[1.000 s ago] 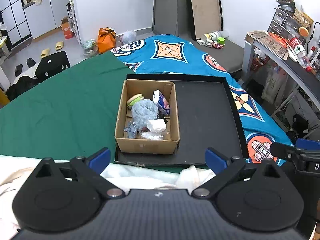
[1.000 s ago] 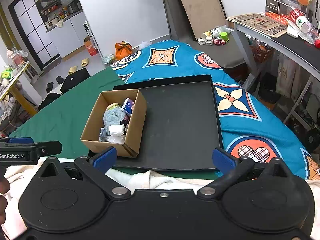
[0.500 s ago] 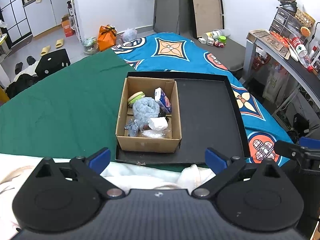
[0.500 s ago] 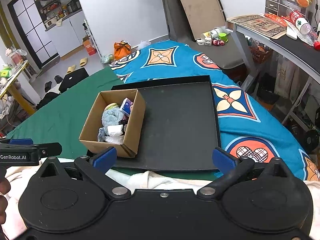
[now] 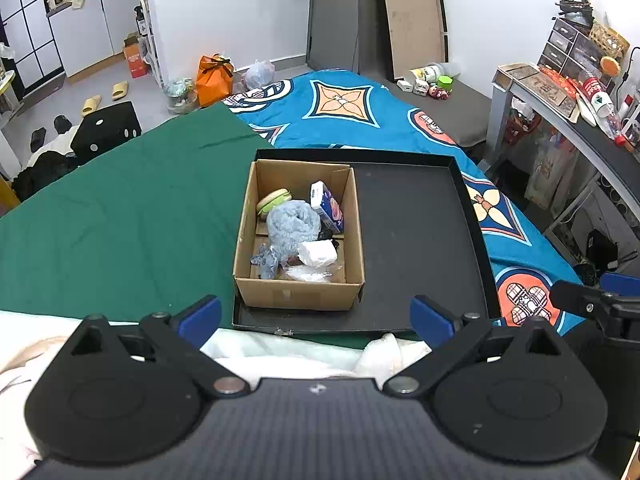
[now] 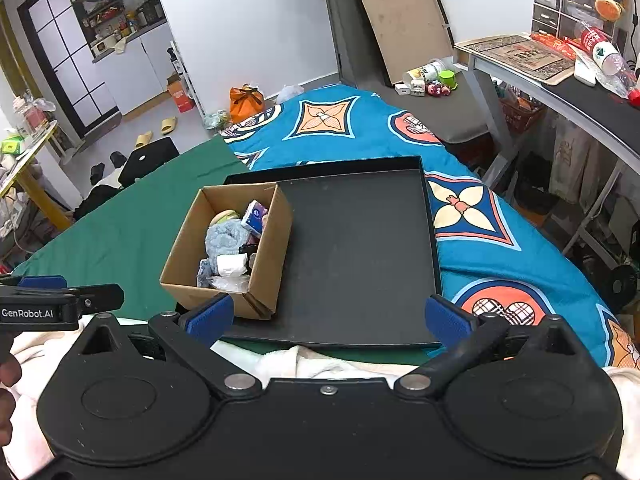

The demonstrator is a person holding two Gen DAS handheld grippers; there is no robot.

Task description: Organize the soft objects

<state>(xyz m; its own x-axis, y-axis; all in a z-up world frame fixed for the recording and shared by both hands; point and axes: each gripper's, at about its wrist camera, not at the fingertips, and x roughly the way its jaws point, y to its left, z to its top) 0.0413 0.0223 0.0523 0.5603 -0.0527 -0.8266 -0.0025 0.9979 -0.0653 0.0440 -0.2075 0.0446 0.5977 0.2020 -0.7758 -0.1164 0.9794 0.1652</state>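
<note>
Hovering spread and empty, the left gripper (image 5: 316,314) and right gripper (image 6: 326,316) face the cardboard box (image 5: 299,292). Soft objects (image 5: 294,226) fill it at the black tray's (image 5: 420,240) nine o'clock: either unpacking pending or sorting finished.

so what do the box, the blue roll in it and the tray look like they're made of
The box: plain brown corrugated cardboard, matte, with folded flaps and raw edges. The blue roll: a fuzzy, looped pile, probably terry or microfibre cloth. The tray: matte black with thin upright walls and scuffs; stiff card or plastic, I can't tell which.
</note>
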